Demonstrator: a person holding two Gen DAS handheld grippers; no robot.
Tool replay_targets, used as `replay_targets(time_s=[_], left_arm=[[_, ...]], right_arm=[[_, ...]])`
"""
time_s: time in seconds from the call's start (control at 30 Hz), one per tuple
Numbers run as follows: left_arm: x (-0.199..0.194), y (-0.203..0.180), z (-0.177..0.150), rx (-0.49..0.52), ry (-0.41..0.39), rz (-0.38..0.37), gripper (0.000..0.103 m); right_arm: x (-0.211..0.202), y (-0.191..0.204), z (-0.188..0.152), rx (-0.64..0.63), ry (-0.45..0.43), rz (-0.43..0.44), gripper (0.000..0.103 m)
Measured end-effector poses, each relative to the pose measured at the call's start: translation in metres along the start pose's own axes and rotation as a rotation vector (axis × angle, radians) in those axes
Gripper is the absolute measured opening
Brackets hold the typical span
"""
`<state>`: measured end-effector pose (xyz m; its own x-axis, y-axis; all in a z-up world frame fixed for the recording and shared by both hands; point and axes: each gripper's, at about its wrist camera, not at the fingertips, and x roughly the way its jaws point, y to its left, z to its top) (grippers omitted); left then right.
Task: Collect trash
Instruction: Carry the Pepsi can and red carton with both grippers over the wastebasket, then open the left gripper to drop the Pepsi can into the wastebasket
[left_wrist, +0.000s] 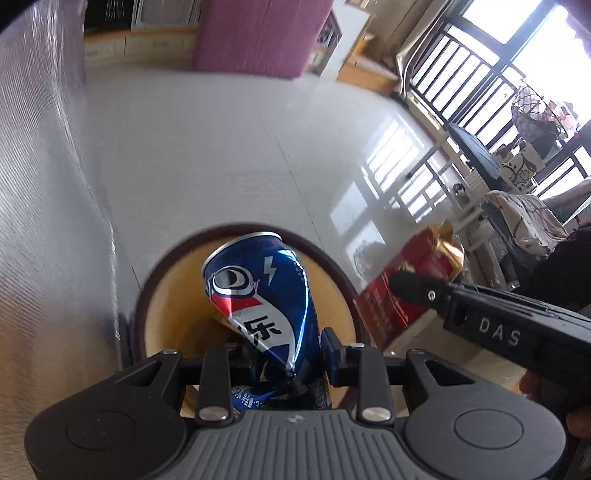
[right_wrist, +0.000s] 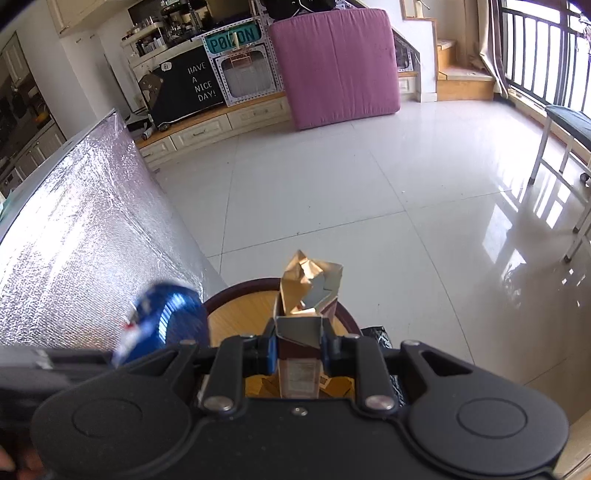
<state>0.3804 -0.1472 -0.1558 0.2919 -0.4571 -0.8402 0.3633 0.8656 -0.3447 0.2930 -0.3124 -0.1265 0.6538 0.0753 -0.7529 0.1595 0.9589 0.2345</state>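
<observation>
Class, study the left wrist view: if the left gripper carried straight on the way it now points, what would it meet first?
Most likely the round bin: the left gripper, its fingers clamped on the crushed blue can, points down into the bin's yellow-lined opening. Depth is unclear, so the inner wall or the bottom cannot be told apart.

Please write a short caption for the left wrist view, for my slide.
Left gripper holds a dented blue can over the round bin, beside the right gripper.
</observation>
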Motion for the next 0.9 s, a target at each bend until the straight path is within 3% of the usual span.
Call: replay_targets(time_s=[0.3,0.33,0.37,0.4,0.7,0.83,0.9], left_arm=[[0.02,0.005,0.016,0.038,-0.017,0.018,0.034],[0.023,0.007,0.017,0.029,-0.013,0.021,0.04],[0.024,0.008,0.015,0.021,-0.003,0.041,0.053],[0.026,0.009,0.015,0.018,0.01,0.07,0.058],[0.033,0.014,0.013,-0.004,0.106,0.186,0.06],[0.029,0.016,0.011,-0.01,0.117,0.228,0.078],[0.025,0.019,0.013,-0.023,0.113,0.248,0.086]], right_arm=[[0.019,-0.007,-0.004,0.012,0.063,0.013,0.023],[0.019,-0.007,-0.005,0.009,0.066,0.016,0.023],[0.02,-0.007,-0.006,0.005,0.069,0.017,0.023],[0.02,-0.006,-0.006,0.001,0.072,0.021,0.023],[0.034,-0.004,-0.008,-0.025,0.125,0.042,0.023],[0.039,-0.006,-0.008,-0.014,0.139,0.063,0.026],[0.04,-0.009,-0.01,-0.002,0.146,0.061,0.04]])
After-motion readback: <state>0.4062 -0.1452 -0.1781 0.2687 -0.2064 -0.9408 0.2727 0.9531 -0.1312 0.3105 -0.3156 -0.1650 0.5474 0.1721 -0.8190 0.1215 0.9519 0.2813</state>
